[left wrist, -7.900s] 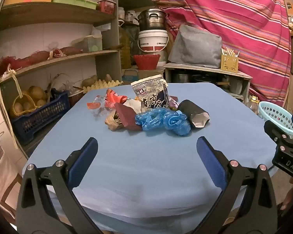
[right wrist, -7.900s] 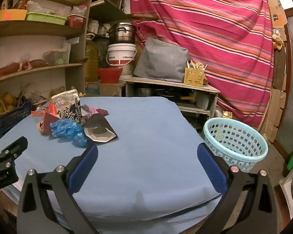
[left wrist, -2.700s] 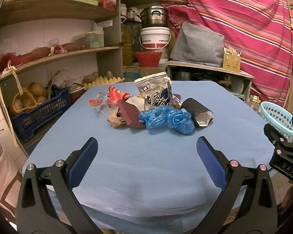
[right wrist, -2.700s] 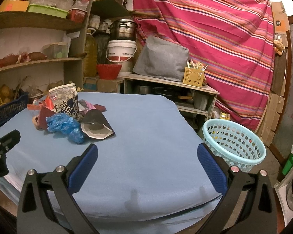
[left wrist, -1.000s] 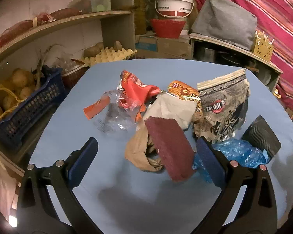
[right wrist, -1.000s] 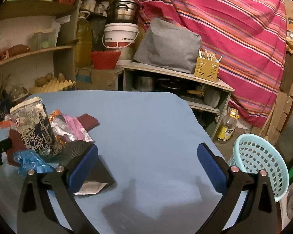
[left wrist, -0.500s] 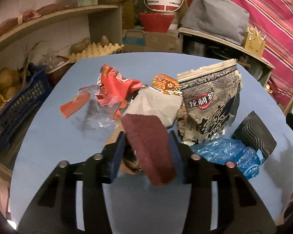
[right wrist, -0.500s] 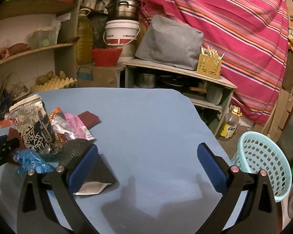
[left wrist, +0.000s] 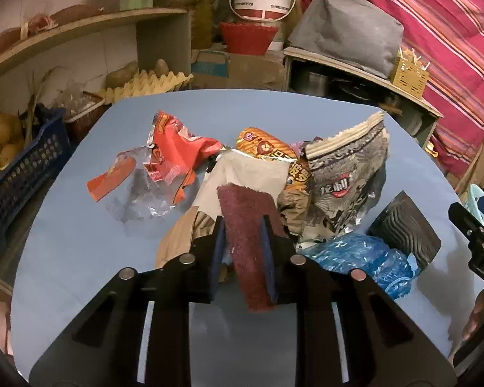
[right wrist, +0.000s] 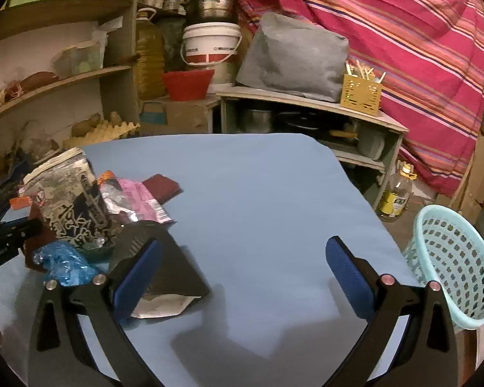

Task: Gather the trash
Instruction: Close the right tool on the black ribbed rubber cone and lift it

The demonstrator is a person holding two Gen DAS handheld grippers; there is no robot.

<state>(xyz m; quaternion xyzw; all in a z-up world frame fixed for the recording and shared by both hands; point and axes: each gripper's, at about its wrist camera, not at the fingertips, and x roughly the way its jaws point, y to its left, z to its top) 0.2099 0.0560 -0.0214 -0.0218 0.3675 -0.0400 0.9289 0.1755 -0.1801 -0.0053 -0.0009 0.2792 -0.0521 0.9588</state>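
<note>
A pile of trash lies on the blue table (left wrist: 80, 258). My left gripper (left wrist: 242, 251) is shut on a maroon scouring pad (left wrist: 247, 225) at the front of the pile. Around it lie a red wrapper (left wrist: 177, 148), a beige paper (left wrist: 248, 171), a grey snack bag (left wrist: 345, 180), a blue plastic bag (left wrist: 361, 258) and a black pouch (left wrist: 403, 225). My right gripper (right wrist: 242, 267) is open and empty above the table, its left finger over the black pouch (right wrist: 174, 267). The light blue basket (right wrist: 451, 264) stands beyond the table's right edge.
Shelves with crates, egg trays and potatoes (left wrist: 3, 129) line the left wall. A low shelf with a grey bundle (right wrist: 293, 61) and a bucket (right wrist: 213, 45) stands behind the table. A bottle (right wrist: 397, 193) stands on the floor near the basket.
My left gripper moved forward to the pile and closed its jaws on the maroon scouring pad. My right gripper stayed open and moved little in the last second.
</note>
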